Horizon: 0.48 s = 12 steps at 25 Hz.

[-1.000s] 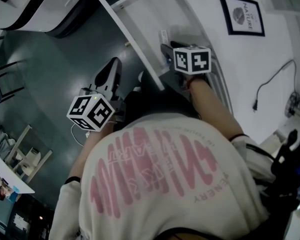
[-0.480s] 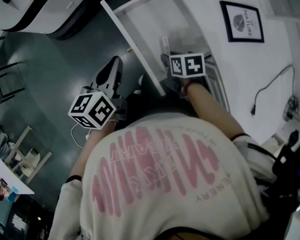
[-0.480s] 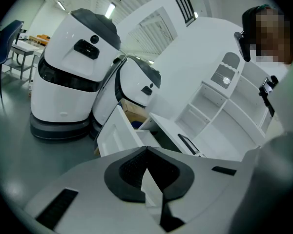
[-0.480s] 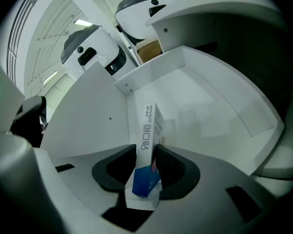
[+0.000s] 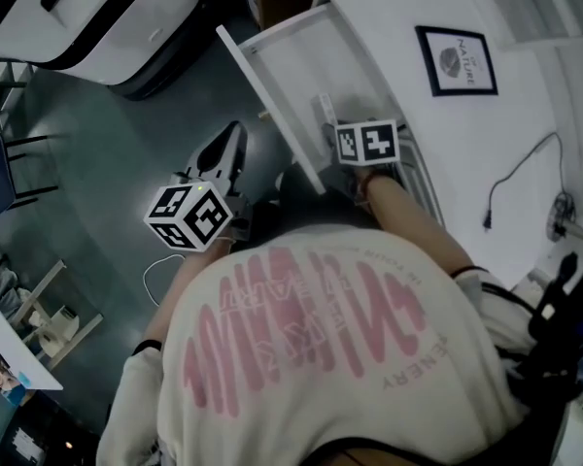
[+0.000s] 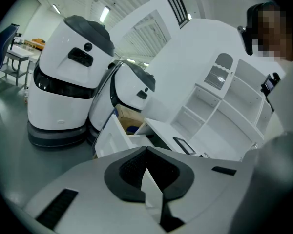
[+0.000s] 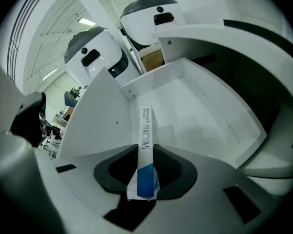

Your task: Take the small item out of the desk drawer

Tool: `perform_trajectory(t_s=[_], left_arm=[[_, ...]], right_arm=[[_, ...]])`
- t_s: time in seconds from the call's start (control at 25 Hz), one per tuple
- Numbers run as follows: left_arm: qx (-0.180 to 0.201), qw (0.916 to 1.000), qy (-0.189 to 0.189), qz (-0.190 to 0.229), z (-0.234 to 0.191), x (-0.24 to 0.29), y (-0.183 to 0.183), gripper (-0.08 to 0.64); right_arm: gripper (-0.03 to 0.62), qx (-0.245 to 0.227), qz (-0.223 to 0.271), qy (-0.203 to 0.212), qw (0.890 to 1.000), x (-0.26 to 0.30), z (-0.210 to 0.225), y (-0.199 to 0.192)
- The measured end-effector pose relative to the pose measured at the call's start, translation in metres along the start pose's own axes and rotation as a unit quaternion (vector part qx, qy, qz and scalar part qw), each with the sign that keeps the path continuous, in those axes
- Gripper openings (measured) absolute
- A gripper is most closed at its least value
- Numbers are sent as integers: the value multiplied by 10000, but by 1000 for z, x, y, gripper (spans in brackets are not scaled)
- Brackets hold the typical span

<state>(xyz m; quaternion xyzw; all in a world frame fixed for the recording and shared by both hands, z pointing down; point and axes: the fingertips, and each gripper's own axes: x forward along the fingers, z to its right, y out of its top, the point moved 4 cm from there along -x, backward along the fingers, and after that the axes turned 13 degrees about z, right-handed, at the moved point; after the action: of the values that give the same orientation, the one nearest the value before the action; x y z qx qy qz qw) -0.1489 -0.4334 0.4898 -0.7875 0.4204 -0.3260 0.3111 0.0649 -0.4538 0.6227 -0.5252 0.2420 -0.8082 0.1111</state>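
Note:
A slim white box with a blue end [image 7: 145, 140] stands on edge in the open white desk drawer [image 7: 205, 96]. My right gripper [image 7: 145, 152] reaches into that drawer, its jaws closing, and the pads touch both sides of the box. In the head view the box [image 5: 324, 105] pokes out ahead of the right gripper [image 5: 328, 129] inside the drawer [image 5: 267, 95]. My left gripper [image 5: 228, 146] hangs over the floor left of the drawer front, shut with nothing in it [image 6: 146, 152].
The white desk top [image 5: 398, 85] carries a framed picture [image 5: 457, 59] and a black cable [image 5: 515, 178]. Large white rounded machines [image 5: 97, 17] stand on the grey floor beyond the drawer. White shelves [image 6: 224, 96] rise behind the desk.
The right gripper has pushed deeper into the drawer, up to the box. The left gripper has barely moved.

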Motion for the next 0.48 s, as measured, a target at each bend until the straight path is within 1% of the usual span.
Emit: perform_trajectory(t_s=[0.12, 0.28, 0.48], left_arm=[[130, 9999, -31, -21, 6, -5, 5, 29], [191, 9997, -117, 73, 16, -13, 11, 29], [365, 9983, -349, 300, 29, -16, 27, 29]], right_arm=[[107, -57, 174, -40, 9998, -14, -6, 9], [109, -117, 453, -117, 9988, -34, -13, 18], [106, -244, 1023, -177, 9943, -61, -21, 36]])
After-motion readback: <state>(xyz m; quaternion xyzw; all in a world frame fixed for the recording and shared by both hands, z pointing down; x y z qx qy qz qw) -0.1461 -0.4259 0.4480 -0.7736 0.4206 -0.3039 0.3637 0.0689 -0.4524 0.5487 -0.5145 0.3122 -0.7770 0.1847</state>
